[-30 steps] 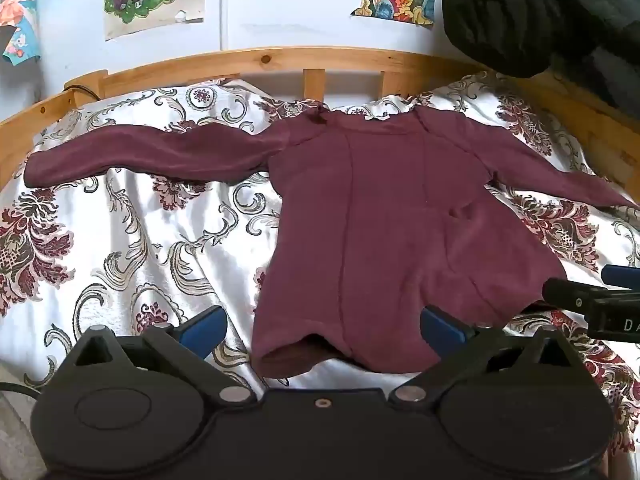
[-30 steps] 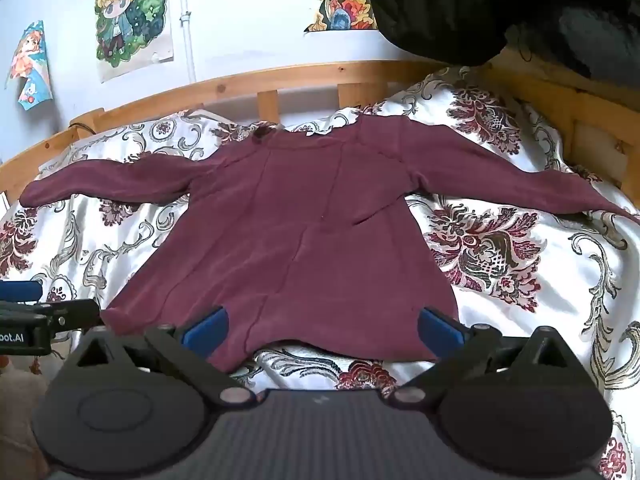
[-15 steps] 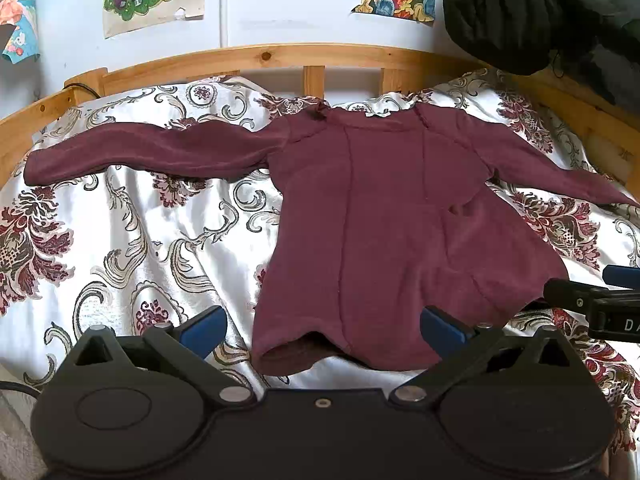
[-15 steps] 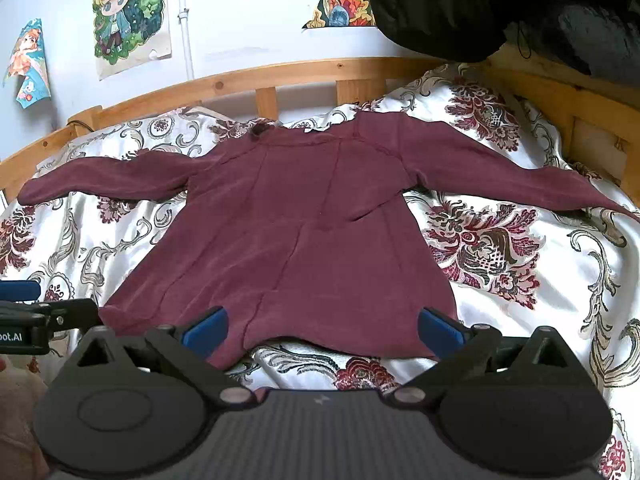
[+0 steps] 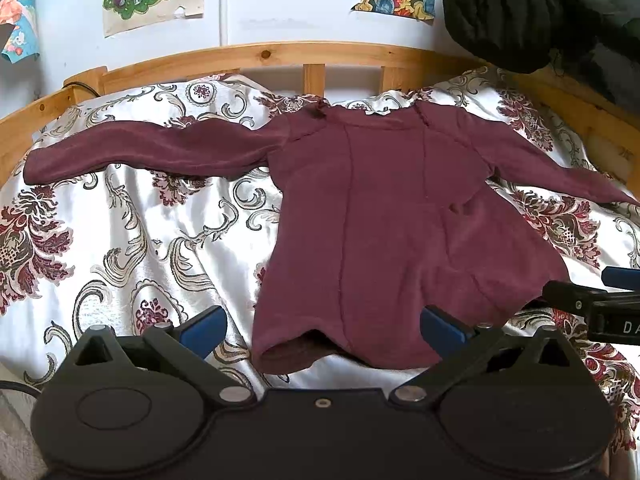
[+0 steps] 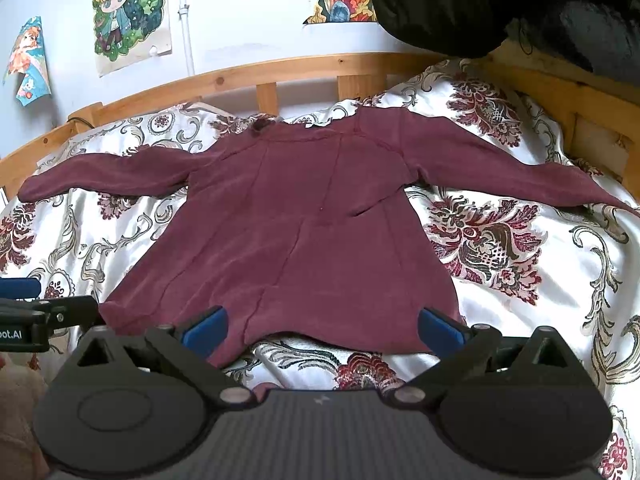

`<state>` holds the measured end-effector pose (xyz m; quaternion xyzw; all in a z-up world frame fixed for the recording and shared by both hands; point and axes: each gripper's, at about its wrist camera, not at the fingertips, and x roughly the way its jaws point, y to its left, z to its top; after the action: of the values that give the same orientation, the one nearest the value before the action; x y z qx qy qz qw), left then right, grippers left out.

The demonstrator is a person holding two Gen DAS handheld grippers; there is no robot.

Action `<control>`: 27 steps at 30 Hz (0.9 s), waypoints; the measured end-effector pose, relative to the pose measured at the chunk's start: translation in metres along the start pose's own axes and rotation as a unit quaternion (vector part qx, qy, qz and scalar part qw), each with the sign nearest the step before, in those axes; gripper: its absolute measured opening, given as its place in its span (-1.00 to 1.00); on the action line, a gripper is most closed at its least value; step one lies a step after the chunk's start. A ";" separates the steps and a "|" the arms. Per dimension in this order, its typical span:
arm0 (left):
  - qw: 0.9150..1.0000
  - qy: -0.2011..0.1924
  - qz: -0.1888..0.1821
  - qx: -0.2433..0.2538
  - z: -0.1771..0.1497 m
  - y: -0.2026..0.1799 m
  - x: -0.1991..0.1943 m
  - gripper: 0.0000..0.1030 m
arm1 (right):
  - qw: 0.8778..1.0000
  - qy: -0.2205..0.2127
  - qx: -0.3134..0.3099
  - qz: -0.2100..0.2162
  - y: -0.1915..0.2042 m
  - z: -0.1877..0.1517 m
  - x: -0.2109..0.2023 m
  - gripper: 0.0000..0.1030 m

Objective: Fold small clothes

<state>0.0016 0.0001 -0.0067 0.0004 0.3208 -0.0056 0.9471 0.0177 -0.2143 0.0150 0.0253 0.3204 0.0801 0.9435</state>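
Note:
A small maroon long-sleeved top (image 5: 384, 224) lies flat on the bed, neck toward the headboard, both sleeves spread out to the sides. It also shows in the right wrist view (image 6: 296, 232). My left gripper (image 5: 322, 326) is open and empty, hovering just before the top's near hem at its left part. My right gripper (image 6: 322, 326) is open and empty, just before the hem's right part. The right gripper shows at the left wrist view's right edge (image 5: 600, 300); the left gripper shows at the right wrist view's left edge (image 6: 36, 312).
The bed has a white floral cover (image 5: 132, 248) and a wooden rail (image 5: 304, 54) around it. A black padded jacket (image 5: 540, 8) hangs over the back right corner. Posters (image 6: 128, 16) hang on the wall.
Both views have crept slightly toward the top. The garment has not moved and both grippers stay open.

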 end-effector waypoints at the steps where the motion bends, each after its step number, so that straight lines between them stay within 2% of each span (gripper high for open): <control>1: 1.000 0.000 0.000 0.000 0.000 0.000 0.000 0.99 | 1.000 0.000 0.000 0.000 0.000 0.000 0.000 0.99; 27: 1.000 0.001 0.001 0.000 0.001 0.000 0.000 0.99 | 1.000 0.006 0.001 0.000 0.001 -0.001 0.001 0.99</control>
<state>0.0022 -0.0001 -0.0062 0.0007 0.3221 -0.0049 0.9467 0.0175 -0.2132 0.0133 0.0255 0.3261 0.0805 0.9415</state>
